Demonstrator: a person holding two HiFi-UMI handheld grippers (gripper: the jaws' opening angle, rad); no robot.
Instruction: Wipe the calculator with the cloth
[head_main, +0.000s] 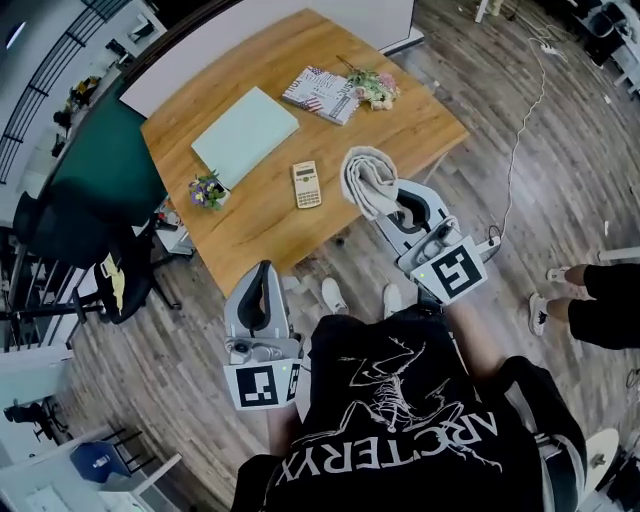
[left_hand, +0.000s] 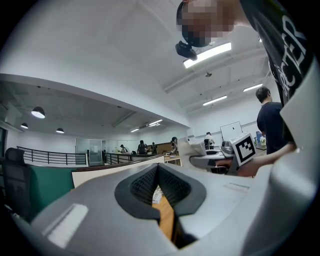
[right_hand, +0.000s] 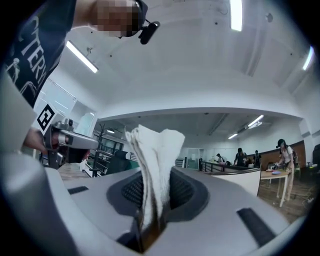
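Observation:
The beige calculator (head_main: 306, 184) lies flat near the middle of the wooden table (head_main: 400, 130). My right gripper (head_main: 395, 203) hovers just right of it, over the table's front edge, shut on a bunched white cloth (head_main: 367, 180). In the right gripper view the cloth (right_hand: 153, 150) stands up folded between the closed jaws of the right gripper (right_hand: 152, 186). My left gripper (head_main: 263, 275) is held low in front of the table, off its edge. In its own view the left gripper (left_hand: 158, 172) has its pads together with nothing between them.
On the table are a mint-green laptop (head_main: 245, 135), a book (head_main: 320, 94), a flower bunch (head_main: 373, 88) and a small flower pot (head_main: 207, 190). A black office chair (head_main: 75, 245) stands at the left. A cable (head_main: 520, 130) and another person's feet (head_main: 555, 295) are at the right.

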